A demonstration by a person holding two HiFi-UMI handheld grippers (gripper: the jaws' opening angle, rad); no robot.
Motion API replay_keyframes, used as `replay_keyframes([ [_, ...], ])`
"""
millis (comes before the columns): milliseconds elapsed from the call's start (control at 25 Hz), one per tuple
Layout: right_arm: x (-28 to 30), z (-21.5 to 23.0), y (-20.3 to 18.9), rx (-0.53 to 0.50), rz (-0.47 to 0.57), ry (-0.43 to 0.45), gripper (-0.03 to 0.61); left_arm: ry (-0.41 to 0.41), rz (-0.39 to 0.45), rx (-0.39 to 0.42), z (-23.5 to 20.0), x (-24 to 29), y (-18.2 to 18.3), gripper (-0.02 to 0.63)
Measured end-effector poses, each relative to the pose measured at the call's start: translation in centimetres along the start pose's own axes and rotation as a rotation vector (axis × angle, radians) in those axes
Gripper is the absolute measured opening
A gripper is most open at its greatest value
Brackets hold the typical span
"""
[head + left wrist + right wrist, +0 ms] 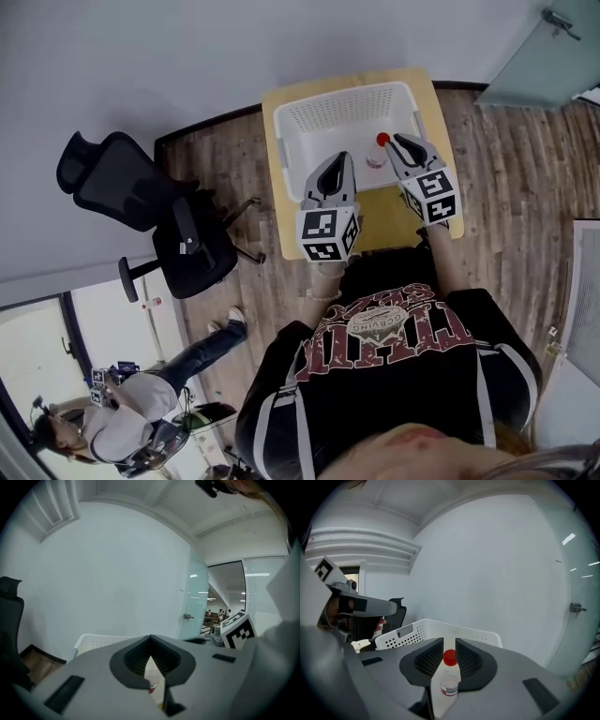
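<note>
My right gripper is shut on a small clear bottle with a red cap, held over the right end of a white perforated basket. My left gripper hangs over the basket's front rim, shut on a thin white packet with a red mark; only a sliver of it shows between the jaws. In the left gripper view, the right gripper's marker cube sits close on the right. What lies inside the basket under the grippers is hidden.
The basket stands on a small yellow-topped table against a white wall. A black office chair stands left of the table on the wooden floor. Another person crouches at the lower left. A glass door is on the right.
</note>
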State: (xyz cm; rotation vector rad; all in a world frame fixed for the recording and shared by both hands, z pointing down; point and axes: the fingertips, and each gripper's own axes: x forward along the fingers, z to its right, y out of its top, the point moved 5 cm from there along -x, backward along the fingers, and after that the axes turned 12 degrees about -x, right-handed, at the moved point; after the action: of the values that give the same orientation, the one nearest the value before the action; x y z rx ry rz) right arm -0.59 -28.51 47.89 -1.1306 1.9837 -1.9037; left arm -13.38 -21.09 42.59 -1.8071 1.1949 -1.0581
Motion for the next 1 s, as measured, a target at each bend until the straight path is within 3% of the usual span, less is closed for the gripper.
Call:
replay_keyframes([
  [360,3.0,-0.2,-0.7,-0.022,-0.072,0.096,0.169,0.028,0.001,-0.023,-0.9,0.7,0.0,0.044],
  [1000,6.5,0.3,-2.9,-0.032,-0.248,0.173,0.198,0.090,0.009,-0.078,-2.8,0.6,-0.5,0.044],
])
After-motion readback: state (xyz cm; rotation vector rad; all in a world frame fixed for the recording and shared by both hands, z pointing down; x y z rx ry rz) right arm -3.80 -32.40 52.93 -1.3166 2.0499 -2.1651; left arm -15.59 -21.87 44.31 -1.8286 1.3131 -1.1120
